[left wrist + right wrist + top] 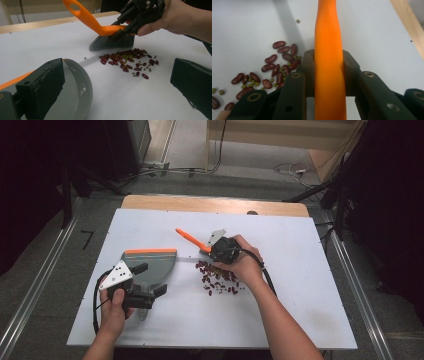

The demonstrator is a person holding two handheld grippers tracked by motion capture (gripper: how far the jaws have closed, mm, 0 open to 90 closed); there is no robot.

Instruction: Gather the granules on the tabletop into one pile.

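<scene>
Clamping the orange handle of a small brush [329,62], our right gripper [329,75] has its jaws pressed on both sides of it, as the right gripper view shows plainly. In the high view the brush [192,239] lies near the middle of the white table [300,285], its handle pointing toward ten o'clock from our right gripper [220,251]. The left gripper view shows the grey bristles [112,41] resting on the table, touching the far edge of the beans.

The beans [217,280] form a loose scatter of dark red ones mixed with small green ones, lying at about six o'clock from the brush head and just beside our right hand [245,265]. In the left gripper view the pile [128,62] spreads just in front of the bristles, with a stray green one off to its left.

At about nine o'clock from the beans sits the grey dustpan [152,265] with its orange edge on the far side. Our left gripper [145,285] is over the near part of the pan. In the left gripper view its jaws stand wide apart, one jaw lying over the dustpan [80,85], the other well clear at the right, and nothing is pinched between them.
</scene>
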